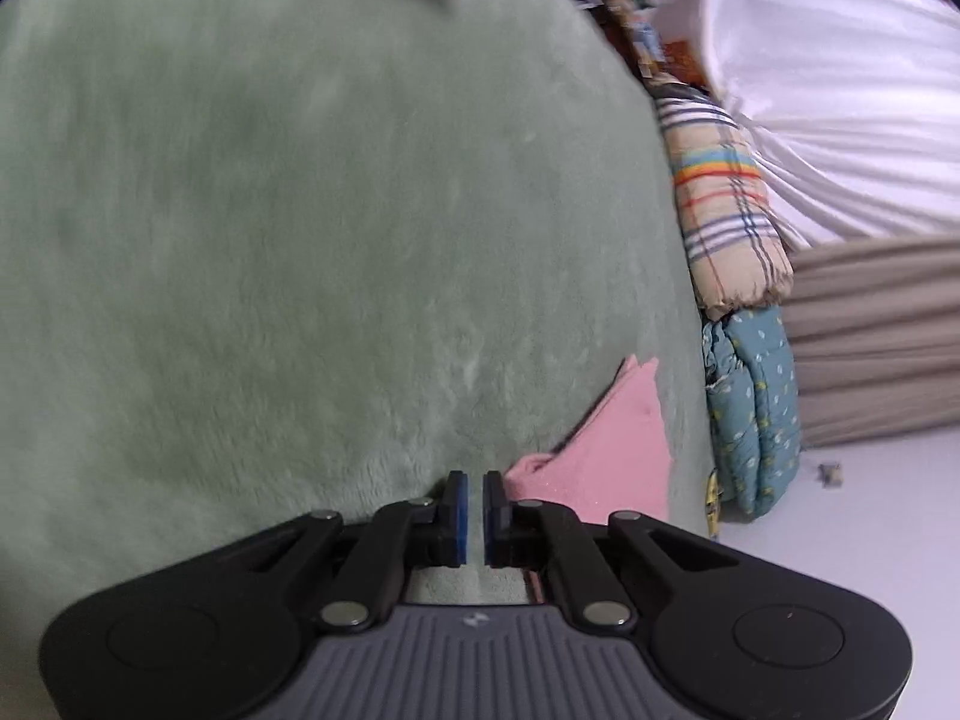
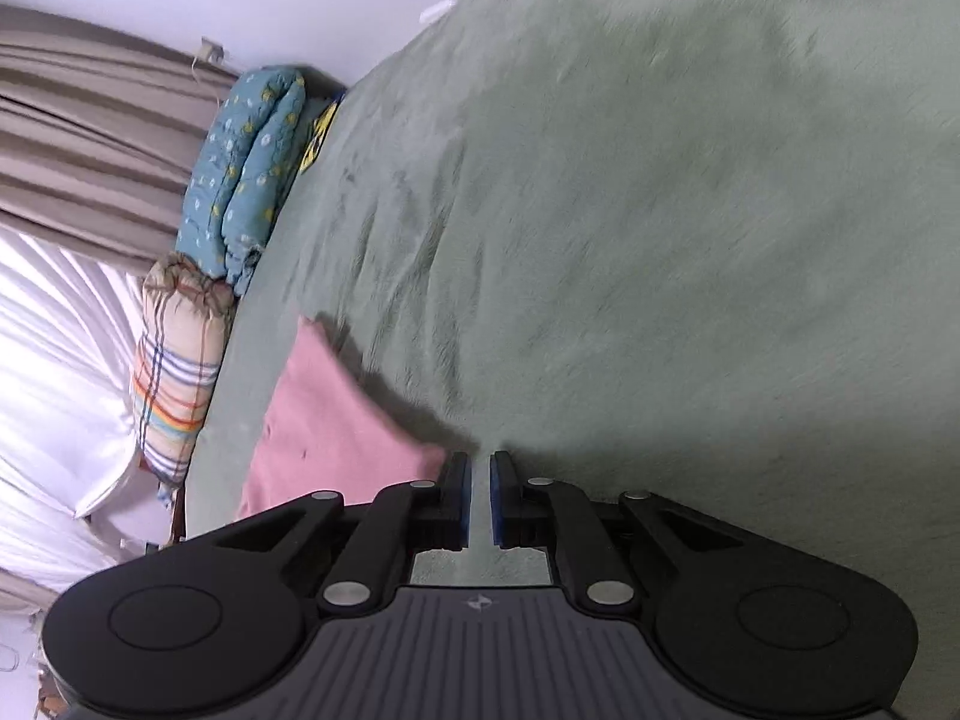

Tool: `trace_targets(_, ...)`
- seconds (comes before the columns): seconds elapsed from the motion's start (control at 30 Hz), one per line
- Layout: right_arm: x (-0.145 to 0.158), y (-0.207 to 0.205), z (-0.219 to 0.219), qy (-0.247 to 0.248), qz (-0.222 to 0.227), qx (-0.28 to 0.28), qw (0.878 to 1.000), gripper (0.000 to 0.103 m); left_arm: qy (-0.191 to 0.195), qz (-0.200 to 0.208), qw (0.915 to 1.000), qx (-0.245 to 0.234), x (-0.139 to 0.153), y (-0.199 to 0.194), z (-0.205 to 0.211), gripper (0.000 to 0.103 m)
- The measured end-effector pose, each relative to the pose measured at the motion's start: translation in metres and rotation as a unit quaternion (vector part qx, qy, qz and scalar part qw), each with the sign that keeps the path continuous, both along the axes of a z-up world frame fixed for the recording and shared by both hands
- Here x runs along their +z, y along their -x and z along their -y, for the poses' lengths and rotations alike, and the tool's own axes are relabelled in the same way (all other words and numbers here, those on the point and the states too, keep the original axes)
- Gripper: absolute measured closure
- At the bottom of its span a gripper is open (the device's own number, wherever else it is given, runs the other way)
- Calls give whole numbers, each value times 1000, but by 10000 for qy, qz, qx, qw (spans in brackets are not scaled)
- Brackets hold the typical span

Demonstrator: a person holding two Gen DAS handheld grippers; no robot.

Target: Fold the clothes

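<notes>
Folded pink cotton-like cloth lying flat on the pale green plush bed cover, near the cover's edge where a plaid, rainbow-striped bolster and a teal quilted roll lie. Left claw: blue pads nearly together with only a thin gap, clenched on nothing; the cloth lies just to its right. Right claw: likewise drawn almost shut and empty, the cloth just to its left.

The cloth appears light, soft and limp; it should sag from any single pinch and cling slightly to the plush. A hold at two corners or along a doubled edge looks soundest. In the right wrist view its long axis runs from beside the claw up toward the teal roll; a pointed corner leads in the left wrist view. Exact layering cannot be told.
</notes>
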State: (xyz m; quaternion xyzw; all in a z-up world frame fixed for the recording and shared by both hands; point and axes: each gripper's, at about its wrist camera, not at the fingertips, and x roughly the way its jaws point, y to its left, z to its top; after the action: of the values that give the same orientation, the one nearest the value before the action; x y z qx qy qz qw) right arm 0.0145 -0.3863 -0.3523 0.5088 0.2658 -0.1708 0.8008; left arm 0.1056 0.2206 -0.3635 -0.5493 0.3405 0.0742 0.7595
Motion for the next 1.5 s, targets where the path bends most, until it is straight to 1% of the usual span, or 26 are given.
trace_targets(0.03,5,0,-2,151,24,48,9999,95,-235,111,9995,-171,11,-5,7,100)
trace_targets(0.1,26,-14,-18,805,131,459,9956,94,-758,365,9948,-571,34,-18,22,99)
trace_targets(0.17,40,-32,-37,1361,170,933,9862,88,-1448,687,9794,-1227,60,-46,55,86)
trace_targets(0.2,51,-52,-58,1904,168,1386,9717,84,-1623,751,9741,-1383,66,-55,64,73)
trace_targets(0.23,55,-60,-69,2162,162,1586,9632,83,-1984,860,9626,-1630,71,-69,84,65)
trace_targets(0.33,60,-110,-129,3398,103,2582,9043,75,-3093,1092,9144,-2374,78,-106,147,62)
trace_targets(0.37,58,-123,-145,3729,44,2841,8833,74,-3390,1119,8966,-2621,76,-114,165,62)
trace_targets(0.4,55,-130,-156,3950,-39,3013,8678,74,-3557,1124,8857,-2764,73,-117,174,62)
trace_targets(0.43,49,-139,-168,4178,-161,3206,8499,74,-3784,1109,8705,-2947,69,-121,189,62)
trace_targets(0.5,39,-147,-176,4317,-334,3343,8371,68,-3959,1101,8565,-3124,60,-118,203,61)
trace_targets(0.53,35,-147,-176,4304,-379,3345,8375,61,-4020,1098,8520,-3169,53,-112,203,61)
trace_targets(0.6,21,-138,-171,4214,-403,3144,8497,46,-4137,1091,8437,-3242,36,-96,200,61)
trace_targets(0.63,18,-132,-169,4217,-386,3127,8502,44,-4195,1087,8394,-3279,28,-89,198,60)
trace_targets(0.73,7,-116,-171,4359,-272,3199,8408,42,-4613,1213,8086,-3444,21,-63,203,59)
trace_targets(0.77,5,-107,-171,4417,-206,3207,8376,42,-4649,1244,8047,-3475,19,-56,202,59)
trace_targets(0.8,3,-98,-169,4406,-152,3206,8384,42,-4636,1260,8051,-3478,19,-52,200,59)
trace_targets(0.9,4,-85,-162,4294,-89,3222,8436,42,-4430,1249,8192,-3422,20,-39,188,59)
trace_targets(0.93,5,-82,-161,4274,-80,3235,8442,42,-4398,1239,8211,-3421,20,-36,185,59)
trace_targets(1.0,5,-75,-159,4253,-60,3259,8443,42,-4399,1242,8198,-3449,22,-37,183,59)
trace_targets(1.1,3,-62,-155,4188,-47,3246,8481,41,-4504,1282,8120,-3484,22,-29,181,59)
trace_targets(1.2,-1,-49,-159,4261,-125,3254,8440,39,-4576,1254,8093,-3464,22,-22,182,56)
trace_targets(1.3,6,-41,-159,4127,-172,3128,8553,41,-4532,1098,8143,-3456,28,-15,184,55)
trace_targets(1.33,13,-39,-160,4085,-72,3028,8611,41,-4379,1206,8218,-3441,33,-11,184,55)
trace_targets(1.4,27,-35,-162,4011,143,2833,8710,41,-4324,1451,8230,-3387,42,-7,188,53)
trace_targets(1.47,37,-44,-171,4166,394,2827,8631,40,-4405,1567,8177,-3358,48,-17,203,51)
trace_targets(1.5,35,-54,-176,4176,329,2883,8610,40,-4396,1562,8181,-3362,48,-21,207,49)
